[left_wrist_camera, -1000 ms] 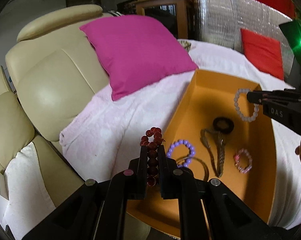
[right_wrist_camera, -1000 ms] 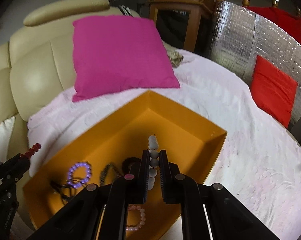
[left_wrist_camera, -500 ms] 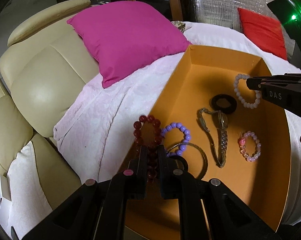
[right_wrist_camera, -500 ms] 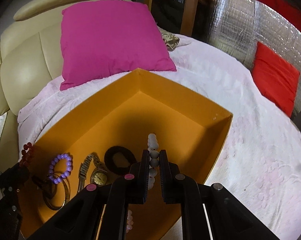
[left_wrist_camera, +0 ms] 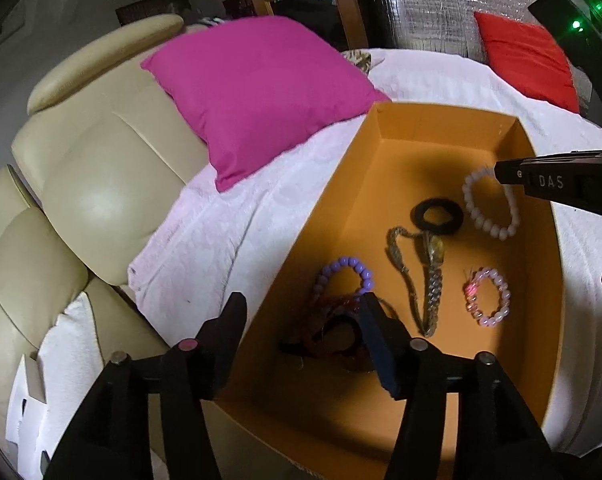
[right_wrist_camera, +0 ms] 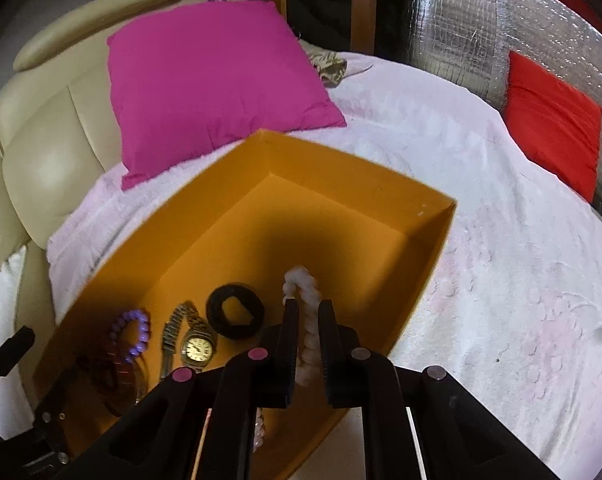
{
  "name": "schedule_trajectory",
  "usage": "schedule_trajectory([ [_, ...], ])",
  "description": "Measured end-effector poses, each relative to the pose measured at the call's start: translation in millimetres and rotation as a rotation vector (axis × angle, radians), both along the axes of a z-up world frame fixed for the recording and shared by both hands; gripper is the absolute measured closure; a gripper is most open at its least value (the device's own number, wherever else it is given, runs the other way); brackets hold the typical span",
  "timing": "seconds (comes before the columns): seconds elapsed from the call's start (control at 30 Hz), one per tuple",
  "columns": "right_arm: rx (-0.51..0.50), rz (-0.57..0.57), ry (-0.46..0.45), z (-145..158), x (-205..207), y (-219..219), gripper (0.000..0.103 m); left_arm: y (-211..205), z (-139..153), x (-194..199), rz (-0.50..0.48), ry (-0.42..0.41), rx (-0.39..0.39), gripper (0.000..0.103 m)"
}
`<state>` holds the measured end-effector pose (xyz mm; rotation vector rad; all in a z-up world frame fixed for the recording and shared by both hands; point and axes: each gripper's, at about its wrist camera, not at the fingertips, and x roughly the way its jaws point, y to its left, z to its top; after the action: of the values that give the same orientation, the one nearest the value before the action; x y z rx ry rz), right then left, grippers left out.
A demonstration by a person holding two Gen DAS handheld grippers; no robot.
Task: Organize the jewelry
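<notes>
An orange box (left_wrist_camera: 325, 216) (right_wrist_camera: 365, 168) lies on the white bed cover. My left gripper (left_wrist_camera: 301, 312) is open over the box's near left corner; the dark red bead bracelet (left_wrist_camera: 337, 332) lies blurred in the box between its fingers, beside a purple bead bracelet (left_wrist_camera: 343, 276). My right gripper (right_wrist_camera: 305, 316) has its jaws slightly apart around a white bead bracelet (right_wrist_camera: 307, 320) that hangs over the box floor; it shows in the left wrist view (left_wrist_camera: 489, 204). A watch (right_wrist_camera: 197, 346), a black hair tie (right_wrist_camera: 235, 316) and a pink bracelet (left_wrist_camera: 487, 296) also lie in the box.
A magenta pillow (left_wrist_camera: 261, 88) leans on the cream padded headboard (left_wrist_camera: 93, 184) behind the box. A red pillow (right_wrist_camera: 553, 120) lies at the far right against a silver quilted panel (right_wrist_camera: 461, 20). The bed's near edge runs just below the box.
My left gripper opened and the dark red bracelet dropped into the box. My right gripper came lower into the box and its jaws have parted a little around the white bracelet.
</notes>
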<state>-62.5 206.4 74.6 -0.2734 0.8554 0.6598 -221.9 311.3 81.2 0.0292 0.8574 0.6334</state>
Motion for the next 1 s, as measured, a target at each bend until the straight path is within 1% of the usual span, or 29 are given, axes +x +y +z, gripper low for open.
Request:
schedule_trajectory([
  [0.1,0.039,0.005,-0.014,17,-7,-11,0.089,-9,15,-4,0.002,-0.028,0.023,0.039],
  [0.23,0.069,0.021,-0.043,38,-21,-25,0.088,-22,39,-12,0.004,-0.070,0.060,0.037],
  [0.33,0.079,0.035,-0.065,52,-32,-36,0.084,-30,55,-18,0.008,-0.107,0.085,0.029],
  [0.43,0.093,0.048,-0.077,67,-46,-51,0.072,-44,77,-27,-0.006,-0.157,0.112,0.026],
  [0.47,0.096,0.049,-0.083,71,-49,-57,0.065,-47,82,-28,-0.009,-0.166,0.117,0.025],
  [0.5,0.098,0.051,-0.087,75,-52,-61,0.055,-51,89,-31,-0.012,-0.180,0.124,0.025],
  [0.57,0.110,0.052,-0.107,85,-63,-74,0.047,-59,101,-36,-0.018,-0.208,0.130,0.022],
  [0.73,0.089,0.059,-0.135,104,-85,-97,0.046,-72,128,-51,-0.034,-0.275,0.099,0.020],
  [0.83,0.093,0.063,-0.148,114,-98,-108,0.046,-78,140,-59,-0.031,-0.303,0.096,0.017],
  [1.0,0.116,0.063,-0.168,130,-117,-124,0.041,-86,159,-73,-0.027,-0.344,0.093,0.016],
])
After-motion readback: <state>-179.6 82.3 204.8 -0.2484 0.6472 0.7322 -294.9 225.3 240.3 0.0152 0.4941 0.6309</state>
